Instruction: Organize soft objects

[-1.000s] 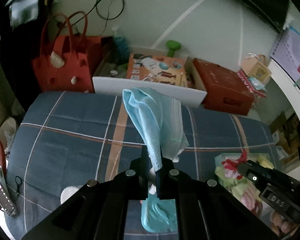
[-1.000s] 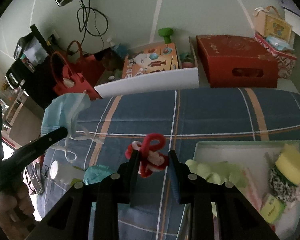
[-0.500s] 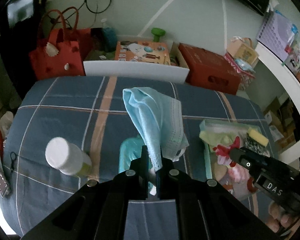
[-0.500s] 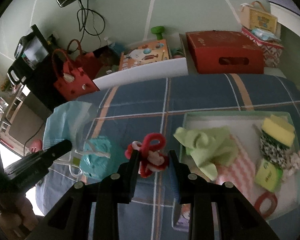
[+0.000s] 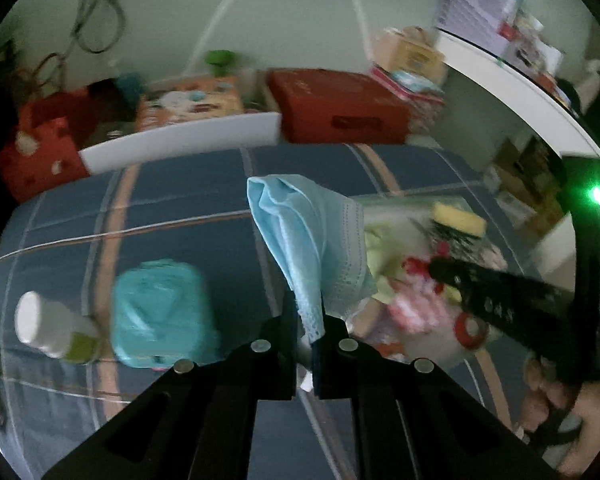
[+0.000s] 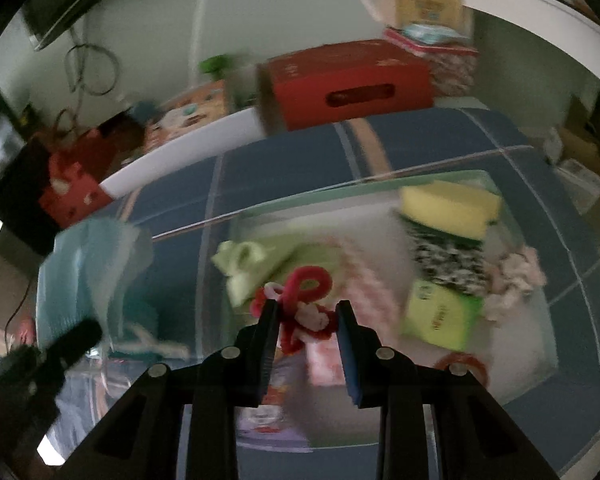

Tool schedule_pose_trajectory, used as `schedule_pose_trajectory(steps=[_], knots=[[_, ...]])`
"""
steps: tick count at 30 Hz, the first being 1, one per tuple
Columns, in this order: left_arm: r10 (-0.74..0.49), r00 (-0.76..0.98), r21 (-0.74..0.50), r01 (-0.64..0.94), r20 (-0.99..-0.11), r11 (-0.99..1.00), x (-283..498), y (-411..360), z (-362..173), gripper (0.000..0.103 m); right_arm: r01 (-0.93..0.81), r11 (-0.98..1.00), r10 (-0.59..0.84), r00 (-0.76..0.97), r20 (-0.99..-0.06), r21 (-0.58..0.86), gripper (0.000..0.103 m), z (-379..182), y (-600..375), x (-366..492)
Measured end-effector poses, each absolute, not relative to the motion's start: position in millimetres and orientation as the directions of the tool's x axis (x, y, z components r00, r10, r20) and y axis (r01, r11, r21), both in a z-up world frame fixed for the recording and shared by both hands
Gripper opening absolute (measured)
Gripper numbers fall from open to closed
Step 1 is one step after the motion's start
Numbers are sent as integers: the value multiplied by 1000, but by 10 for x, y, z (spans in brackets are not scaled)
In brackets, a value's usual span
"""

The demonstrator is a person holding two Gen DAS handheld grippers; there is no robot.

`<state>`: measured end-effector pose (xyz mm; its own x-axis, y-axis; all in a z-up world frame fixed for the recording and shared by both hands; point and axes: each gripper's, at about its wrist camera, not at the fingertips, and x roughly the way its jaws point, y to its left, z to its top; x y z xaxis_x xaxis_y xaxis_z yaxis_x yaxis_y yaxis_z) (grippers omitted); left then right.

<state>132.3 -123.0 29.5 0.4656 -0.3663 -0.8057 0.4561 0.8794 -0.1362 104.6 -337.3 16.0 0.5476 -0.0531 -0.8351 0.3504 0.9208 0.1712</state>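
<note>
Left wrist view, blurred. Left gripper (image 5: 312, 330) jaws nearly together, pinching a light blue face mask (image 5: 308, 244) that stands up from the jaws toward 12 o'clock. Under it a bed (image 5: 172, 200) with a blue plaid cover. At 9 o'clock of the jaws a teal soft pouch (image 5: 160, 312) lies on the bed, and just beside it, farther toward 9, a white-capped bottle (image 5: 50, 330) on its side. At 2 o'clock a pale green tray (image 5: 396, 200) with a yellow sponge (image 5: 456, 218), a light green cloth (image 5: 376, 252) and pink items in it. The right gripper (image 5: 440, 268) comes in from 3 o'clock over the tray, a hand (image 5: 560, 404) behind it at 4 o'clock. Red box (image 5: 340, 110) and white board (image 5: 180, 144) beyond the bed at 12 o'clock.

Right wrist view, blurred. Right gripper (image 6: 306, 322) jaws narrow, closed on a red and white pipe-cleaner twist (image 6: 304, 300), held above the tray (image 6: 340, 192). In the tray: light green cloth (image 6: 252, 264) at 11 o'clock of the jaws, yellow sponge (image 6: 448, 208) at 1 o'clock, a black-and-white patterned piece (image 6: 448, 260) below the sponge, a green packet (image 6: 440, 316) at 3 o'clock, a red ring (image 6: 464, 364) at 4 o'clock. Left gripper (image 6: 86, 330) at 9 o'clock with the face mask (image 6: 88, 264) rising from it.
</note>
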Motion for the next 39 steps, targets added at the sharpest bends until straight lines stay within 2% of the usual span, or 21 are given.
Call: schedule_pose_trajectory(steps=[6, 13, 20, 25, 27, 28, 29, 31, 34, 36, 39], knots=[[-420, 420, -152, 538, -805, 829, 1196, -1532, 213, 5, 420, 888, -83, 552, -830, 190, 31, 182, -3666, 910], [-477, 345, -203, 598, -808, 775, 1141, -1809, 3, 5, 485, 863, -146, 505, -850, 140, 31, 101, -3854, 822], [-413, 273, -196, 577, -869, 793, 1241, -1961, -412, 5, 474, 878, -146, 398, -906, 67, 31, -227, -3828, 919], [-367, 242, -178, 563, -898, 807, 1264, -2002, -582, 5, 465, 883, -144, 394, -908, 61, 31, -240, -3791, 919], [-367, 244, -176, 564, -898, 807, 1251, -2014, -563, 8, 467, 882, -147, 403, -903, 64, 31, -216, -3790, 911], [-365, 244, -174, 565, -898, 806, 1240, -2011, -545, 18, 469, 881, -148, 407, -902, 67, 31, -200, -3789, 904], [-359, 246, -169, 563, -900, 809, 1233, -2007, -534, 33, 469, 880, -147, 410, -900, 70, 31, -186, -3787, 905], [-348, 250, -161, 555, -903, 816, 1222, -1981, -501, 51, 472, 878, -150, 418, -896, 74, 32, -142, -3787, 887], [-360, 248, -172, 555, -900, 814, 1239, -1939, -416, 52, 486, 870, -157, 429, -890, 81, 39, -84, -3806, 876], [-353, 262, -165, 543, -898, 823, 1244, -1885, -346, 54, 495, 865, -167, 437, -884, 81, 53, -42, -3821, 856], [-329, 284, -150, 507, -900, 849, 1287, -1773, -278, 62, 496, 865, -173, 444, -879, 80, 54, -3, -3826, 866]])
